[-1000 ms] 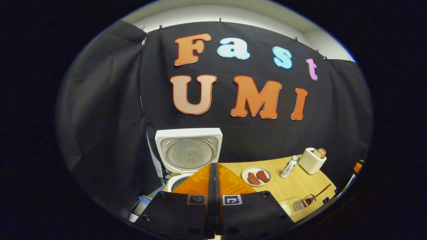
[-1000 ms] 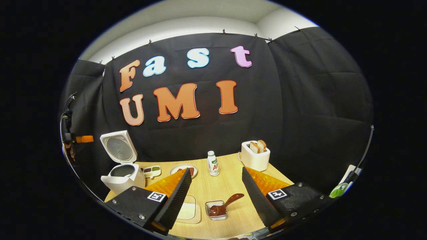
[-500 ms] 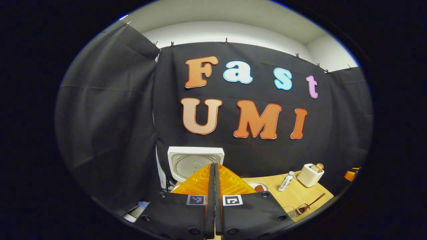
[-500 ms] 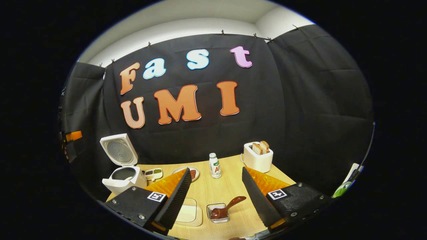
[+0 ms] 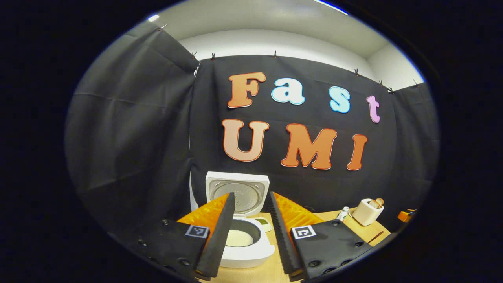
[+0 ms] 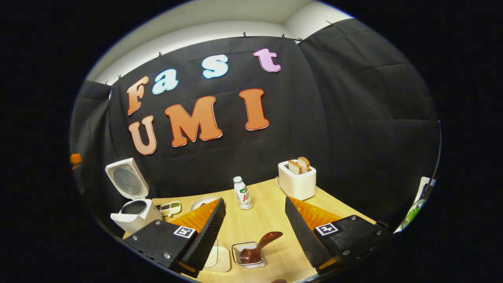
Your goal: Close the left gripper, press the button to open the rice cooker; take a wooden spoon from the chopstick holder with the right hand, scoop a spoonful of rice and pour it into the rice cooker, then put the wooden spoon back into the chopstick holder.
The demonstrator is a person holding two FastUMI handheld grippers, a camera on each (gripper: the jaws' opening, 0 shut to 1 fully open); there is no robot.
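Change since earlier frames: left gripper [image 5: 251,236], fingers pressed together half a second ago, now has them spread apart, nothing between them; right gripper [image 6: 254,232] has the same wide spread as before and has turned slightly.
Left gripper: in the left gripper view it is raised above the near left corner of the tabletop [image 5: 355,228], framing the rice cooker.
Right gripper: fingers wide apart, empty, hovering over the near edge of the tabletop [image 6: 267,220] with the chopstick holder in the gap.
Chopstick holder [image 6: 248,255]: small wire basket near the front edge, between the right fingers but not touched.
Wooden spoon [image 6: 259,245]: dark, bowl down in the holder, handle leaning up to the right.
Shallow tray [image 6: 218,257]: pale, just left of the holder, partly hidden by a finger.
Rice cooker [image 5: 245,245]: white, at the left edge; lid [image 5: 238,192] standing upright, pale inner pot exposed.
Plate [image 6: 202,202]: mid-table, partly hidden.
Small bottle [image 6: 243,193]: upright, centre of the tabletop.
Toaster [image 6: 296,179]: white, far right corner, two bread slices standing in it.
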